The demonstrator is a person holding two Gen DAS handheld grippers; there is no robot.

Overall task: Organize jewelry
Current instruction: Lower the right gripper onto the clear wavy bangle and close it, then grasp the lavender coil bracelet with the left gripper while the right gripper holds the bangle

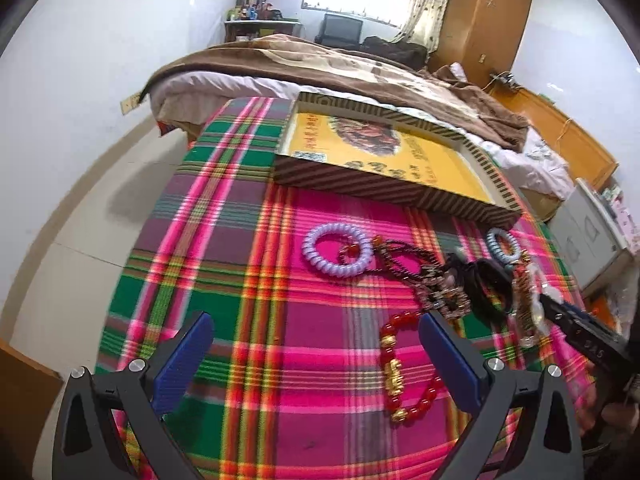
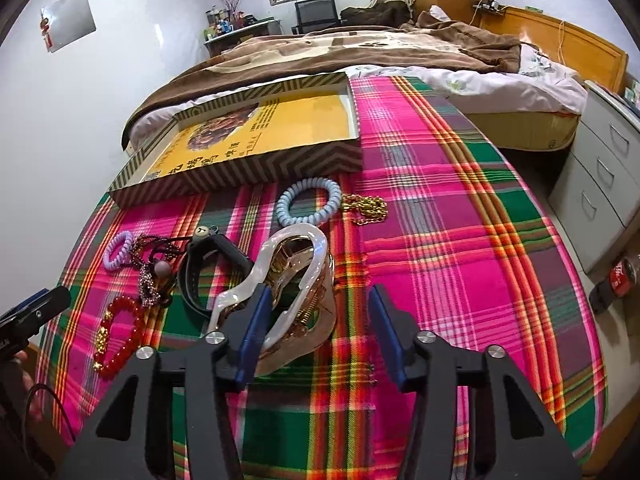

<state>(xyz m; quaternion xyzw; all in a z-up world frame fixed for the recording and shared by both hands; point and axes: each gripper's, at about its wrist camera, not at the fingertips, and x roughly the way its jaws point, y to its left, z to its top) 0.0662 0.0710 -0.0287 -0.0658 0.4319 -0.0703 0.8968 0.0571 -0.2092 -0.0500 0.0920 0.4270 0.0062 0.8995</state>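
Left tongs (image 1: 316,340) wide, empty, over red bead bracelet (image 1: 404,368). Right tongs (image 2: 316,316) half-spread around pearly hair claw (image 2: 296,280), mid-surface, not gripping.

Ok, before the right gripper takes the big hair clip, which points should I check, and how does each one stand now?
1. Right gripper open: ok.
2. Hair clip fully between its fingers: not ok; the left finger stands over the clip, and the right finger is apart from it.
3. Clip free of the black strap: cannot tell; they overlap in the right wrist view.
4. Box open, with its yellow floor bare: ok.
5. Left gripper open and holding nothing: ok; the red bracelet lies beside its right finger.
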